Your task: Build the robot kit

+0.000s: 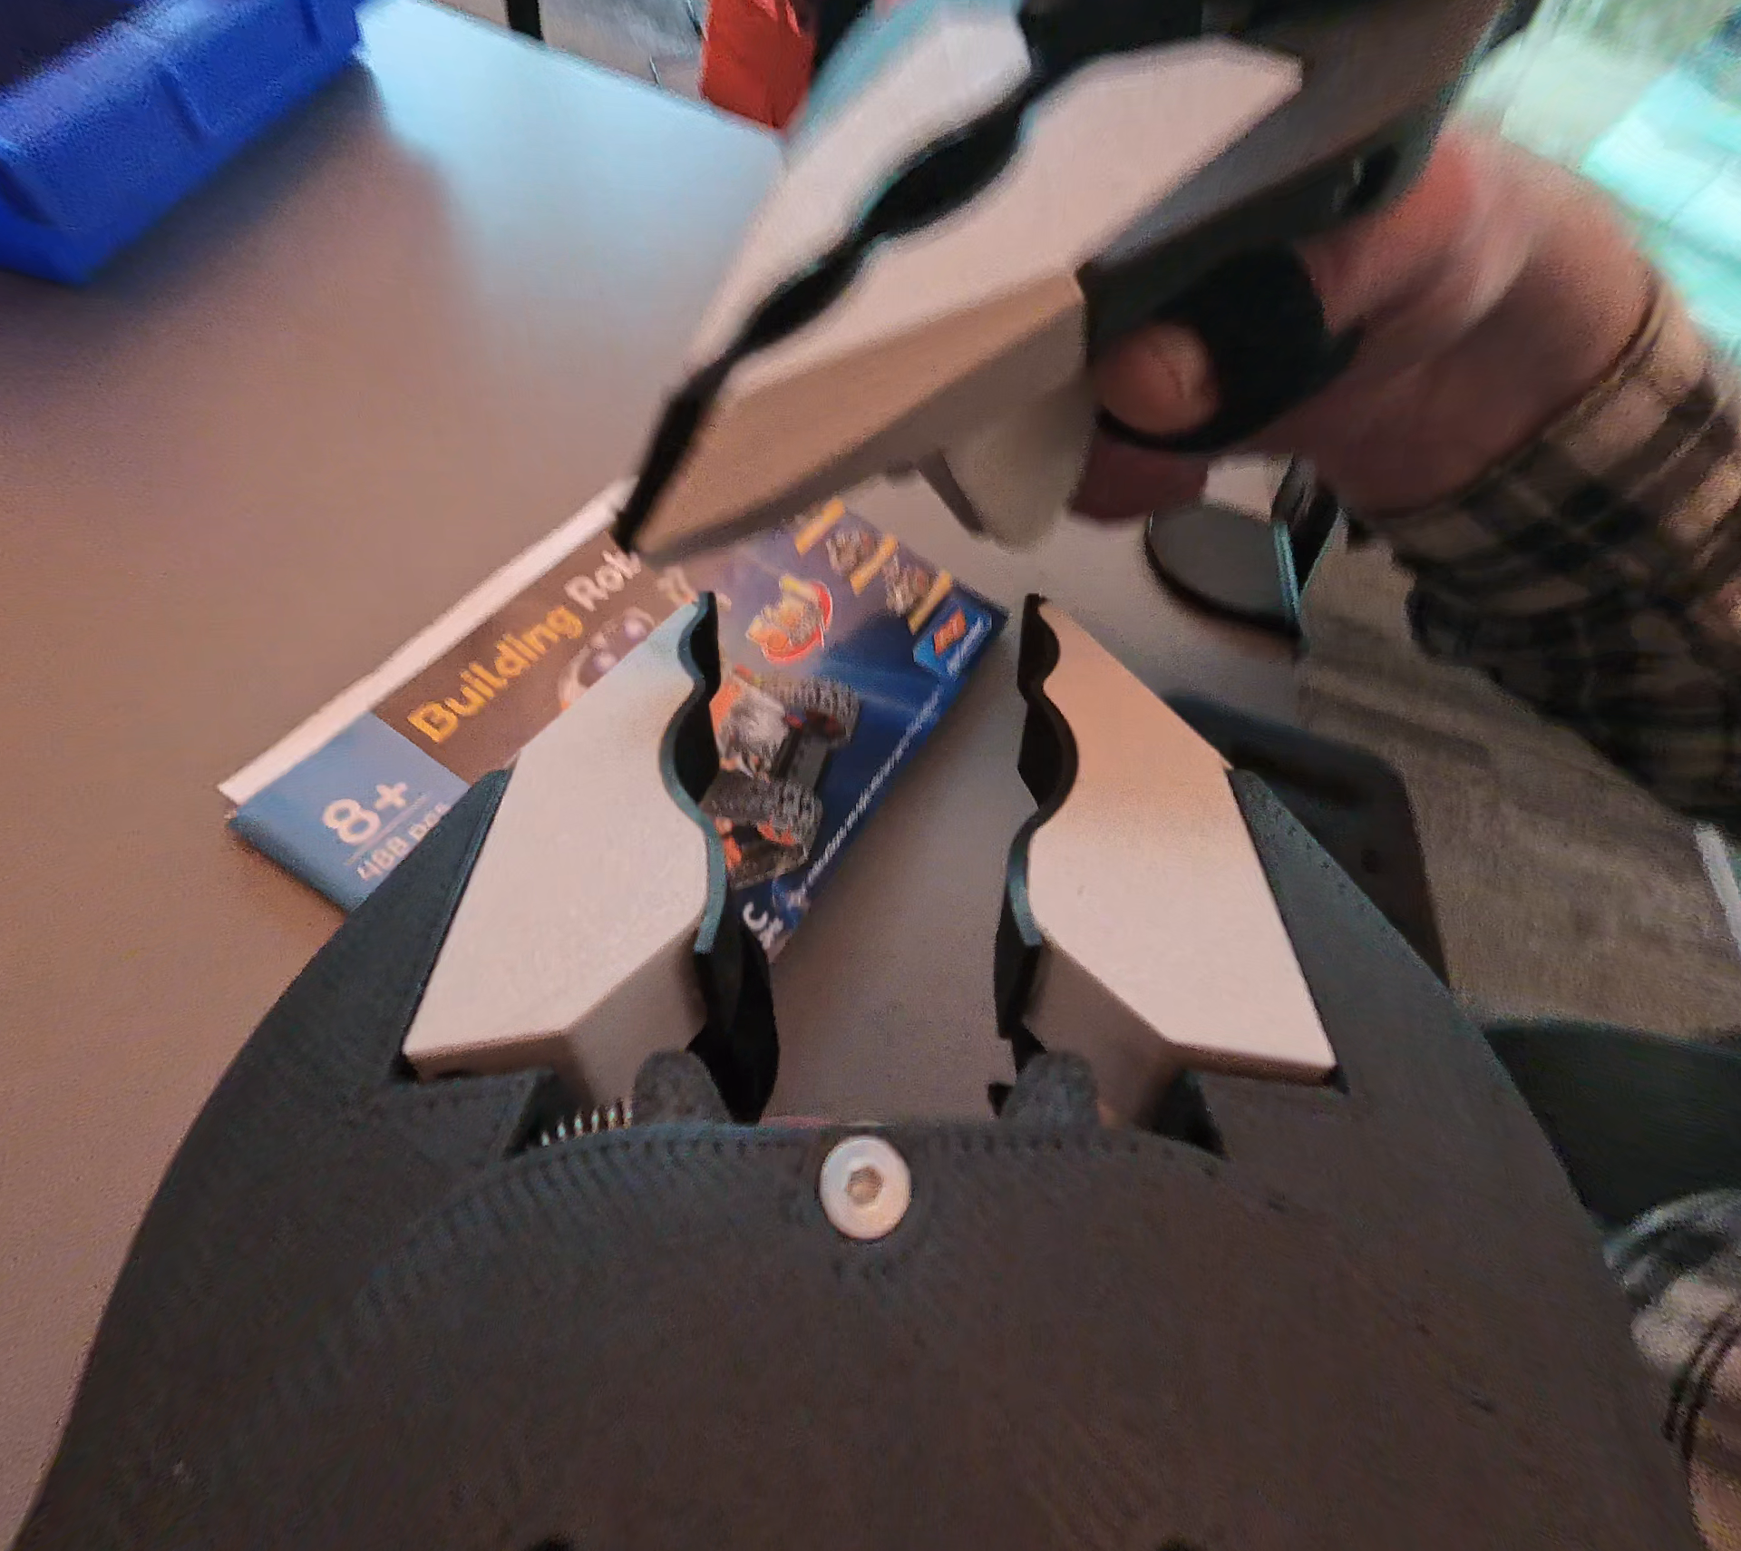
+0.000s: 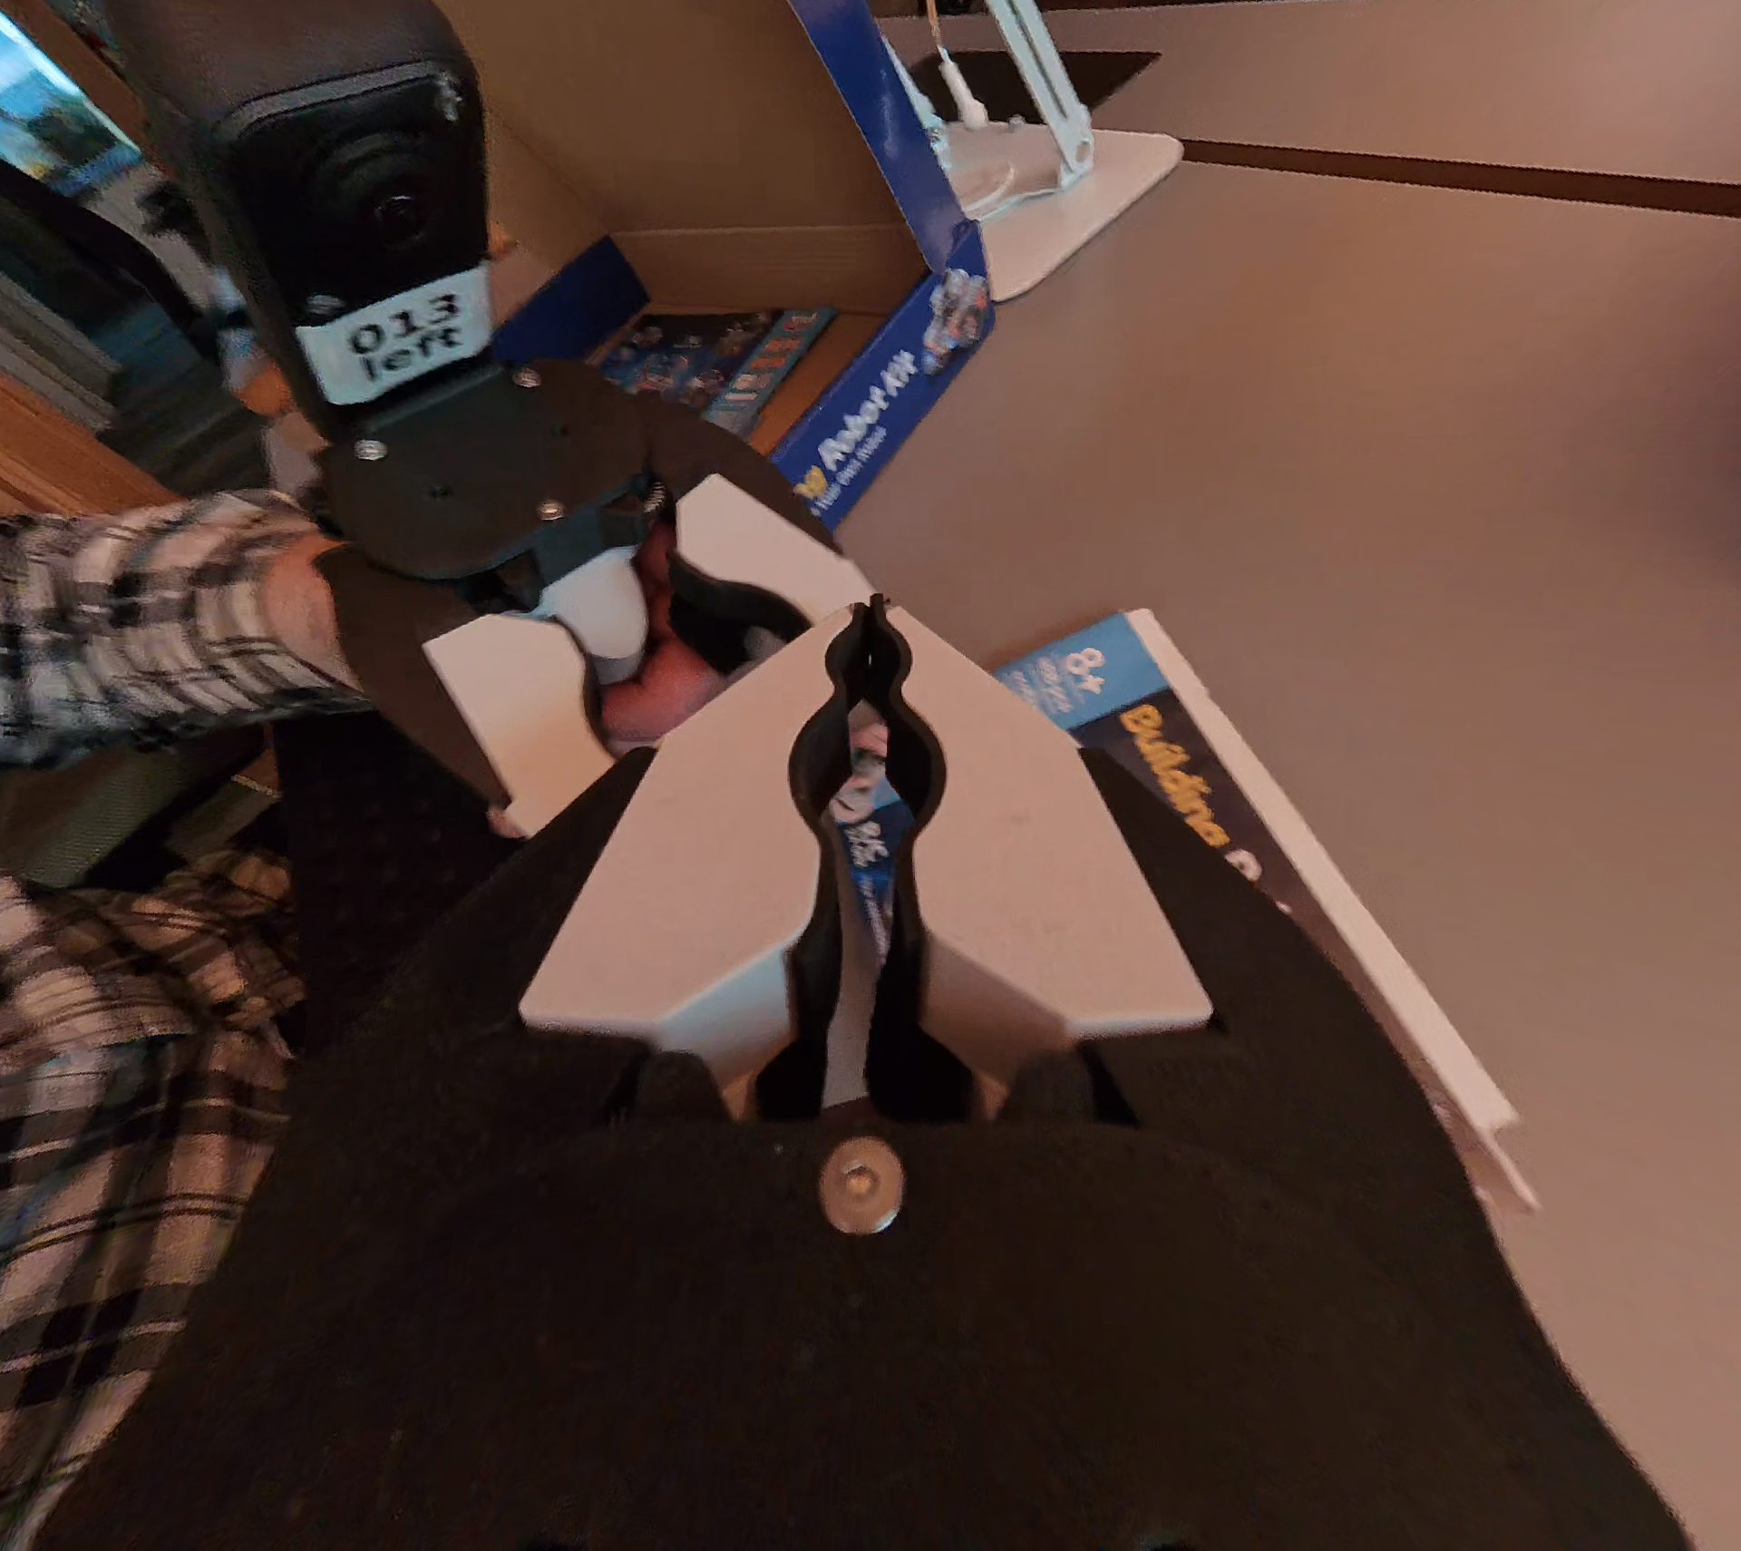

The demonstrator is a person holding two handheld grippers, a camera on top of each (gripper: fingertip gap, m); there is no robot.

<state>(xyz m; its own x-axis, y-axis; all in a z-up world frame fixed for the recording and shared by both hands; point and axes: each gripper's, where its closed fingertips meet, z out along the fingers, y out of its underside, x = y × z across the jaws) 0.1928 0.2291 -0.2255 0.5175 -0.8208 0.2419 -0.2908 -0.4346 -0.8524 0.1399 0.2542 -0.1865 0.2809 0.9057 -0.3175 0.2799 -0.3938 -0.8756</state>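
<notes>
A booklet [image 1: 443, 714] with a brown and blue cover lies flat on the grey table [image 1: 283, 422]. A blue leaflet [image 1: 848, 705] with robot pictures lies on it at an angle. My left gripper [image 1: 867, 611] is open and empty, hovering just above the leaflet. My right gripper [image 1: 631, 540] comes down from the upper right, shut, with its tips at the booklet's top edge. I cannot tell whether it pinches a page. In the right wrist view the right gripper [image 2: 871, 606] is shut above the booklet [image 2: 1159, 761], and the left gripper [image 2: 641, 639] is just to its left.
A blue plastic bin [image 1: 170, 45] stands at the table's far left. An open cardboard box with blue sides [image 2: 876, 413] holds printed sheets. A white stand [image 2: 1065, 186] is behind it. A plaid sleeve [image 2: 141, 611] and a hand [image 1: 1460, 328] hold the grippers. There is about 6 cm between the tips of the two grippers.
</notes>
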